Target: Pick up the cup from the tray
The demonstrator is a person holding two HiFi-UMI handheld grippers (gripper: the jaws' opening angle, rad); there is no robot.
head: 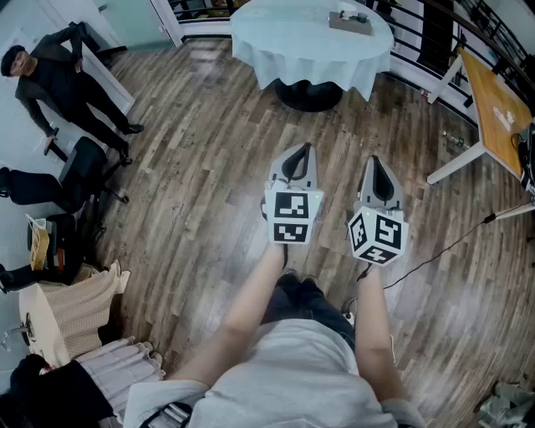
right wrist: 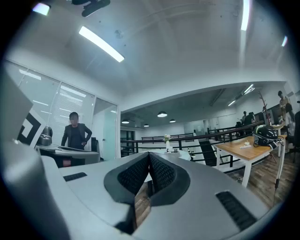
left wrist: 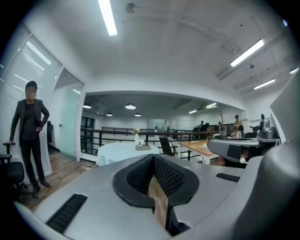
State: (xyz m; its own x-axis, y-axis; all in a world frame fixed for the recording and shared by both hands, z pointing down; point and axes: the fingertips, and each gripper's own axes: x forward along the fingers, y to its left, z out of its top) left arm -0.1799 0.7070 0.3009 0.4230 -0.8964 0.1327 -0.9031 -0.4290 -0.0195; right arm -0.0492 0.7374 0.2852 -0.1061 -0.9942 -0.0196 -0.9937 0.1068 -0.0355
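A round table (head: 309,42) with a pale cloth stands ahead of me, across the wooden floor. On its far right part lies a small tray (head: 349,22); I cannot make out a cup on it from here. The left gripper view shows the same table (left wrist: 124,152) far off, with the tray (left wrist: 143,147) and a small flower vase (left wrist: 136,136) on it. My left gripper (head: 298,157) and right gripper (head: 375,167) are held side by side over the floor, well short of the table. Both are shut with nothing between the jaws (left wrist: 153,158) (right wrist: 149,155).
A person in a dark suit (head: 63,79) stands at the far left beside an office chair (head: 79,171). A wooden desk (head: 501,109) is at the right, with a black cable (head: 443,247) across the floor. A railing (head: 418,29) runs behind the table. Bags and cloth (head: 71,322) lie at the lower left.
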